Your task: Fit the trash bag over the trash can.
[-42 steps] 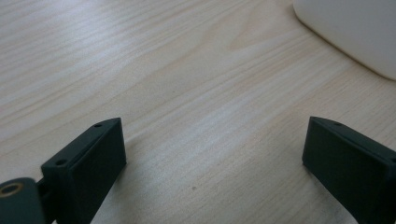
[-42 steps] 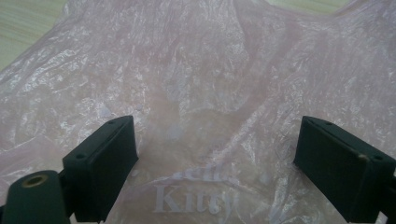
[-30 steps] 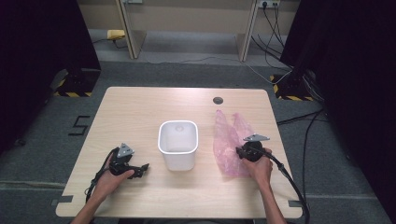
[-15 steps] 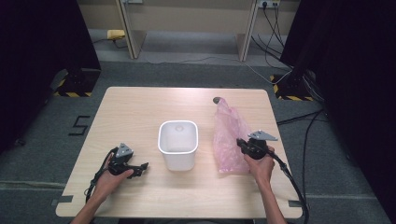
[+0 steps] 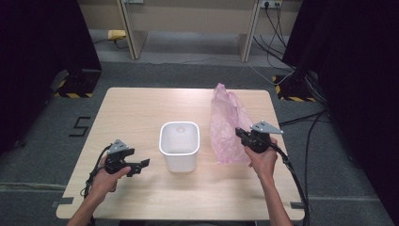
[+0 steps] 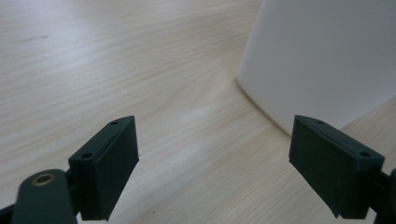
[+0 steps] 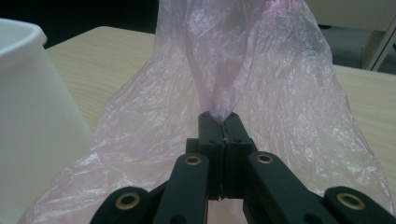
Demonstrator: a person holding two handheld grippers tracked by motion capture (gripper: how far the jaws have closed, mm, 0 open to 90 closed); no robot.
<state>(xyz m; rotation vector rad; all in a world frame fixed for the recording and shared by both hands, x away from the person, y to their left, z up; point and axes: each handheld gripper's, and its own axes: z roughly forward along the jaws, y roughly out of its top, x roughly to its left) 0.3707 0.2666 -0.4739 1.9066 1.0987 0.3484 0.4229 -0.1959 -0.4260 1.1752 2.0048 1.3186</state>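
At the near left of the surface (image 5: 141, 108), the left tongs (image 5: 141, 165) lay low with jaws wide apart, holding nothing, pointed toward the white bin (image 5: 179, 146) just to their right. The bin stood upright and open between the two tongs. Right of it, the right tongs (image 7: 223, 122) were clamped on a gathered fold of the pink plastic bag (image 7: 243, 84), which rose limp above and beyond them, its lower part resting on the surface. The bag looked thin, light, soft and slippery; it would likely crumple and sag, so bunched film near the mouth seemed the best hold.
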